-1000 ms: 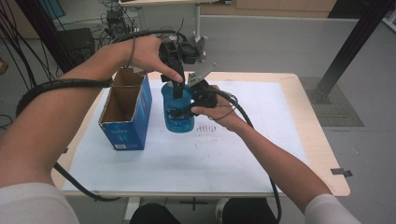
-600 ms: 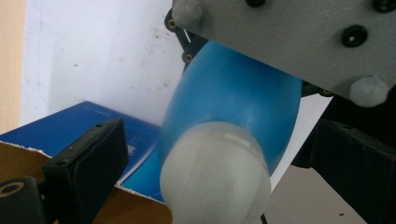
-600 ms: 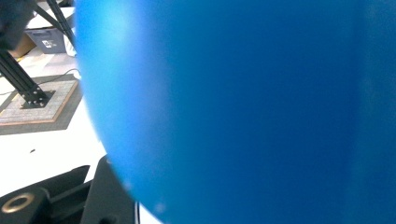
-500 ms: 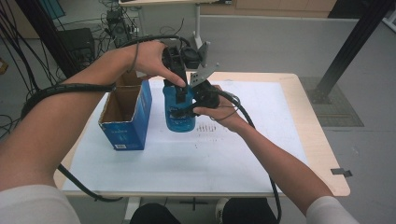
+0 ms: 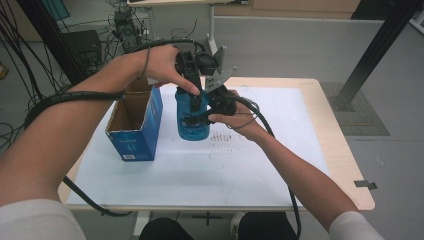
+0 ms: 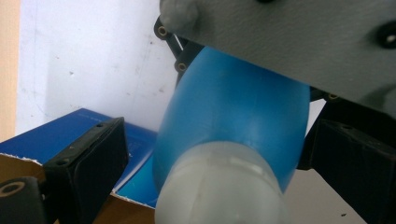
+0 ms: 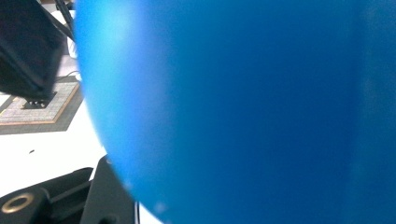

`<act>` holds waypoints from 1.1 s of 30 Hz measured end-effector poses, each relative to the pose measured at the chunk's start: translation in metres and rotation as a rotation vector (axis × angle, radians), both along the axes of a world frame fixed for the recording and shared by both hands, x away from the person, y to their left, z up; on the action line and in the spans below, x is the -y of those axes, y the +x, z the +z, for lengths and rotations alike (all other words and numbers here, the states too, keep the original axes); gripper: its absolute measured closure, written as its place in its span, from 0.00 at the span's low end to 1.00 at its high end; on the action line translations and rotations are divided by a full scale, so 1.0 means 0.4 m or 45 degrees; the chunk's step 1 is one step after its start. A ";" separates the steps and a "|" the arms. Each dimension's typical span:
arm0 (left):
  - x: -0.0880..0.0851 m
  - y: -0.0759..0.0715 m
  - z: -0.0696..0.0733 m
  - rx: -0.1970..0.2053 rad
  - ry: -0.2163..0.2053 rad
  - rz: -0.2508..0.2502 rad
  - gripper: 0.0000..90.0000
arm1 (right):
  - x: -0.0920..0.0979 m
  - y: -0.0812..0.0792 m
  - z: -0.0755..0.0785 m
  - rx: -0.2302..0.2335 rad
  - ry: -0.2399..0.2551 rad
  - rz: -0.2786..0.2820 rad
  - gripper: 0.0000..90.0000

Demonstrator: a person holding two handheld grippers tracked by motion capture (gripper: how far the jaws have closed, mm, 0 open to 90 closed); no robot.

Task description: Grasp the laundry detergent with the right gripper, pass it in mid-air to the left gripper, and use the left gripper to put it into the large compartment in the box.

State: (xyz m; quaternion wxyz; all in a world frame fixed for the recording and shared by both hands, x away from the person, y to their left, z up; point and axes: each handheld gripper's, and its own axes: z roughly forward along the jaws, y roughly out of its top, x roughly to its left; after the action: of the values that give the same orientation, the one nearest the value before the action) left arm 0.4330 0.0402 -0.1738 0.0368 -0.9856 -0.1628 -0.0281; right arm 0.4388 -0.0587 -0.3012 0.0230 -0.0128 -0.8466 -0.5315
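Two grippers, one blue bottle (image 5: 192,117), one open blue carton (image 5: 135,122) on one white-covered table (image 5: 260,165), high view: bottle upright just right of carton, right gripper (image 5: 202,114) clamped on its body, left gripper (image 5: 196,90) above its top | left gripper view: jaws apart, flanking one whitish cap (image 6: 224,186) | right gripper view: bottle wall (image 7: 243,112) fills between jaws.

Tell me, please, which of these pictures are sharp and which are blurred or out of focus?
High view: evenly lit and fairly sharp; the blue bottle and the open box read clearly. Left gripper view: the bottle's pale cap sits close to the lens and looks soft, while the white sheet behind is sharper. Right gripper view: the bottle is so near that it is a smooth blue blur.
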 end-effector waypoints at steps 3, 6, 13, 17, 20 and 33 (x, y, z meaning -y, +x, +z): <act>-0.003 0.000 -0.003 -0.005 -0.004 0.004 0.05 | 0.000 0.000 0.001 0.005 0.002 0.003 0.49; -0.008 -0.001 -0.009 -0.007 -0.013 0.015 0.05 | -0.001 -0.003 0.003 0.012 0.004 0.009 0.49; -0.013 0.002 -0.011 -0.010 -0.010 0.005 0.05 | -0.005 -0.007 0.004 0.004 0.009 0.016 0.49; -0.013 0.005 -0.011 -0.024 -0.014 0.005 0.06 | -0.006 -0.007 0.003 0.010 0.004 0.010 0.49; -0.014 0.004 -0.012 -0.020 -0.017 0.007 0.06 | -0.007 -0.009 0.002 0.008 -0.010 0.007 0.49; -0.016 0.006 -0.006 -0.014 -0.021 -0.005 0.05 | -0.005 -0.003 0.006 0.016 0.010 0.000 0.49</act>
State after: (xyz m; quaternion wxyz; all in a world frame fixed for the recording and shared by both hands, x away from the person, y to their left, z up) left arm 0.4354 0.0466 -0.1764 0.0294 -0.9863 -0.1609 -0.0214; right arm 0.4376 -0.0567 -0.2986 0.0179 -0.0092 -0.8446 -0.5350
